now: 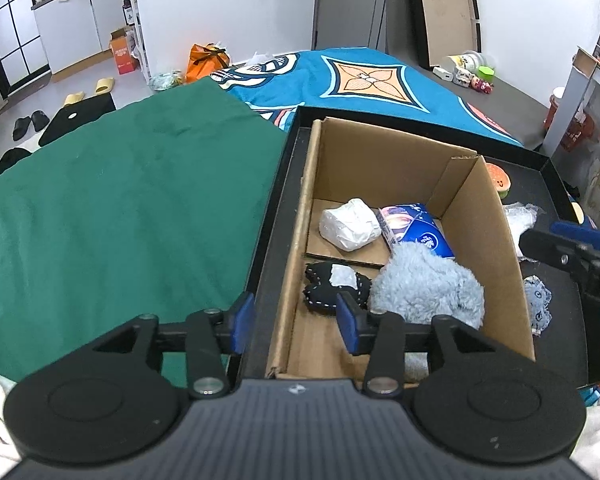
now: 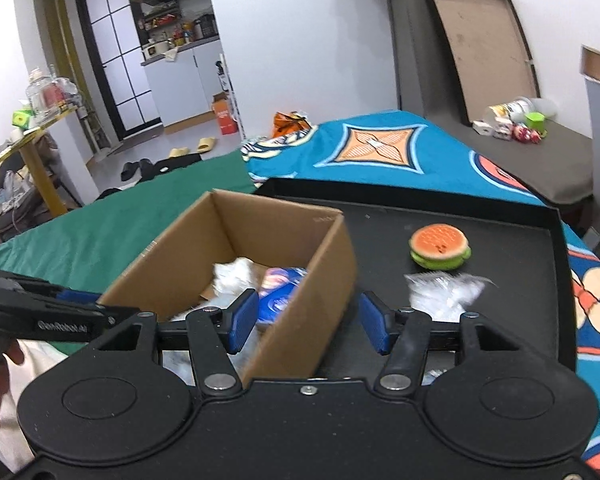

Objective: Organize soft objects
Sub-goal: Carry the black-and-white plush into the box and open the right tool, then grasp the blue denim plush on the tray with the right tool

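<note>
L gripper (image 1: 296, 322) jaws apart, empty, over cardboard box (image 1: 496, 240) w/ fluffy blue toy (image 1: 424, 286) inside; R gripper (image 2: 308, 326) apart, empty, should clear box wall, then reach burger toy (image 2: 440, 246) on black tray (image 2: 540, 280).

Green cloth (image 1: 120, 208), black tray (image 2: 480, 220).

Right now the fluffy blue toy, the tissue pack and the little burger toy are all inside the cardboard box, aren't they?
Not quite. The burger toy sits outside the cardboard box, on the black tray, as the right wrist view shows. The fluffy blue toy and the tissue pack are inside the box.
</note>
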A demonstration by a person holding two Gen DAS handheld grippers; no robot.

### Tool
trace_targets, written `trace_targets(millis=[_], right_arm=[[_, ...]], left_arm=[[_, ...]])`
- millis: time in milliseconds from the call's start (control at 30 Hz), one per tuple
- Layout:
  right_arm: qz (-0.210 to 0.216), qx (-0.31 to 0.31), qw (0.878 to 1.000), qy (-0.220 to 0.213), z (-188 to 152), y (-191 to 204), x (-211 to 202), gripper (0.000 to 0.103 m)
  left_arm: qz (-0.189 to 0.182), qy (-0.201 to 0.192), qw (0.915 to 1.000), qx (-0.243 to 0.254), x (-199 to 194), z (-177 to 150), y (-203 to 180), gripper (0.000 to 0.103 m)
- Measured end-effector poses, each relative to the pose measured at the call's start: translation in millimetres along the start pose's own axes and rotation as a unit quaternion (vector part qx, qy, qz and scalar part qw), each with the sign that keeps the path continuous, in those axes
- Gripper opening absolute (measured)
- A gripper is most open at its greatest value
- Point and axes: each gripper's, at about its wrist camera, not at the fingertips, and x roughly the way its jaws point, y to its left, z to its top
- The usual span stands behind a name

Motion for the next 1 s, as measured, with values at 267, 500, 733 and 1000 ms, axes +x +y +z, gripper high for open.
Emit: trace_targets(millis=[267,500,733,1000], right_arm=[[-0.03,0.024,0.999,0.029,-18.5,-27.2,10.8,0.056],[-0.058,0.037,0.997,0.045,-36.1,-49.0,18.2,0.055],[-0.085,0.047,0.993,0.063,-51.9,-69.1,28.3,0.055],[-0.084,0.061,0.992,0.076,-65.0,-82.2,33.7,0.055]], left_arm=[[0.013,0.003,0.9999,0.006,1.9,2.2,-12.6,0.05],[0.026,-0.004,0.9994,0.024,0.5,6.1,-26.4,0.058],[0.04,-0.002,0.9984,0.04,1.3,6.2,-37.1,0.06],[0.057,0.0,0.9971,0.049,3.1,6.0,-43.5,0.061]])
